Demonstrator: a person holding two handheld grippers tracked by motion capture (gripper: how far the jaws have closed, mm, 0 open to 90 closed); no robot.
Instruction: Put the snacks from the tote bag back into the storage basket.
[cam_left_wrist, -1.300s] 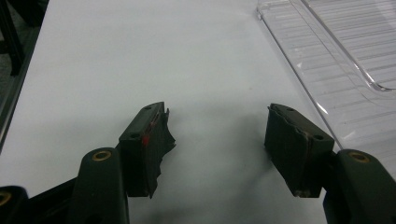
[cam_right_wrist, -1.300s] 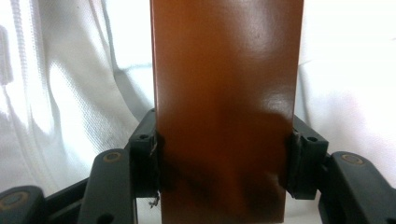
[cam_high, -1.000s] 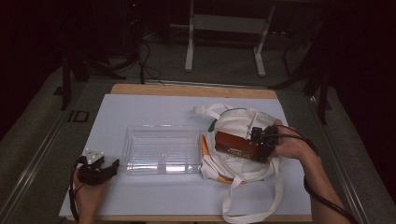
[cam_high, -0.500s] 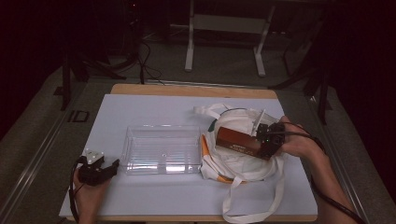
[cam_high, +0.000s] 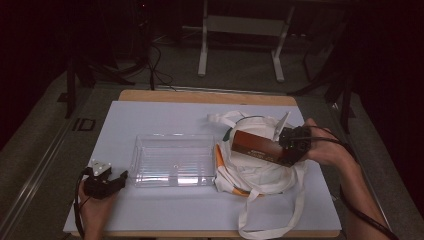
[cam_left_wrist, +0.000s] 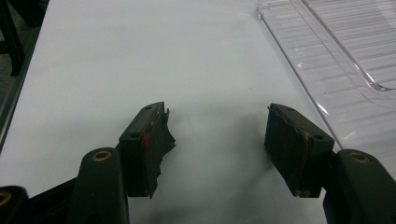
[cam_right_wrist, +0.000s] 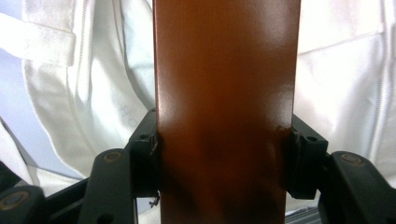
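A long brown box (cam_high: 256, 145) hangs over a white cloth tote bag (cam_high: 255, 170) at the right of the table. My right gripper (cam_high: 290, 145) is shut on the box's right end. In the right gripper view the brown box (cam_right_wrist: 226, 107) runs straight up between the two jaws, which press on both its sides, with the white bag (cam_right_wrist: 93, 70) behind it. My left gripper (cam_high: 106, 182) rests low at the table's front left, open, nothing between its fingers (cam_left_wrist: 144, 144). A clear plastic tray (cam_high: 172, 160) lies in the middle of the white table sheet (cam_high: 165, 115).
The clear tray's rim (cam_left_wrist: 299, 51) lies just right of my left gripper. The bag's long straps (cam_high: 270, 220) trail toward the front edge. An orange strip (cam_high: 220, 159) lies at the bag's left edge. A white flap (cam_high: 281, 126) sticks up behind the box. Dark floor, cables and stand legs lie beyond.
My right gripper has drawn the brown box a little rightward and up over the bag. The left gripper has stayed in place, open.
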